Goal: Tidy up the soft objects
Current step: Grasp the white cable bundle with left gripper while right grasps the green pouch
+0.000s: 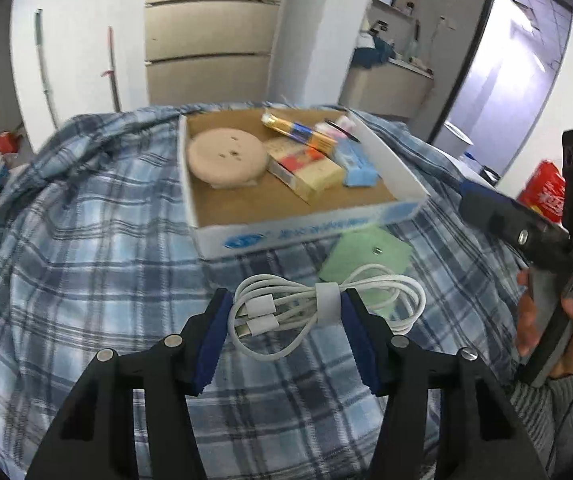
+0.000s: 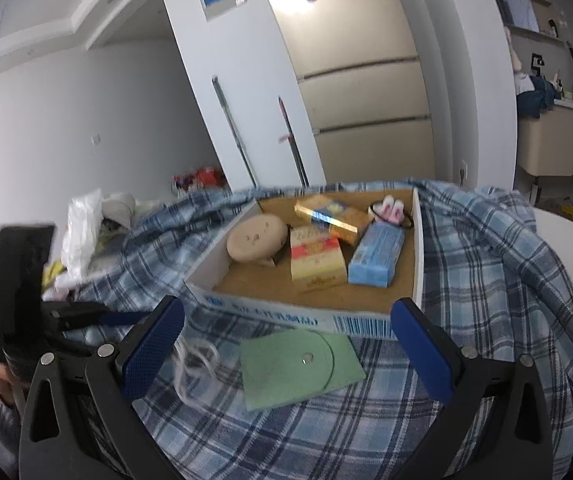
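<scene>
Two claws stand wide apart in your hands: your left claw (image 1: 286, 332) straddles the coiled white charging cable (image 1: 322, 308) lying on the blue plaid cloth (image 1: 98, 248), while your right claw (image 2: 286, 344) hovers open over the flat green felt pouch (image 2: 298, 368) beside the shallow white cardboard tray (image 2: 416, 248).

On the plaid cloth (image 1: 86, 240) a cardboard tray (image 1: 386, 160) lies toward the far edge — before it the felt pad (image 1: 370, 254), then the coiled cable (image 1: 318, 300), overlapping the pad's near edge.
</scene>
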{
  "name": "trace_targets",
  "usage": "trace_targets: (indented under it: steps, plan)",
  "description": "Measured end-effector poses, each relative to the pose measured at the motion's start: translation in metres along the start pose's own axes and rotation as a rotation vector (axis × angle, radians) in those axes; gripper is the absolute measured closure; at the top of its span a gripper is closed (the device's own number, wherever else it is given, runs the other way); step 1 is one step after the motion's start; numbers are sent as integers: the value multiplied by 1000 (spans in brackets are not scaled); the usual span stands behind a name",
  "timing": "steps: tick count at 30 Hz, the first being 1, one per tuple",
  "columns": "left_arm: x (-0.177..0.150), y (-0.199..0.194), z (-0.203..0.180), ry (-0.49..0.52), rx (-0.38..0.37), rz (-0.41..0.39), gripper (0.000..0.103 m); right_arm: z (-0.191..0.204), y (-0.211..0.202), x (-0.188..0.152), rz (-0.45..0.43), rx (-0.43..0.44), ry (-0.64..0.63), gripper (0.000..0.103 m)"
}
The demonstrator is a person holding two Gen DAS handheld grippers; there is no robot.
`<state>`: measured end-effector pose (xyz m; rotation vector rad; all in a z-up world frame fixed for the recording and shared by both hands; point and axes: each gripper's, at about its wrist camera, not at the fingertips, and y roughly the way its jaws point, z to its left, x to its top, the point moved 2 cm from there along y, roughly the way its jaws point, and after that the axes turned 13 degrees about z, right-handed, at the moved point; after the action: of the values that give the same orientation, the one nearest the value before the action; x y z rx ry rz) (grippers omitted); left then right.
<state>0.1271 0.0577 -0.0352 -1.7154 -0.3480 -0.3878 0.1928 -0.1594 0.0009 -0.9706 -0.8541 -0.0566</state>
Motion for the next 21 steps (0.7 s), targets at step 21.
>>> trace_targets:
  steps: [21]
  plan:
    - [1, 3, 16, -79, -16, -6, 45, 23, 100, -19, 406, -115, -289, 2]
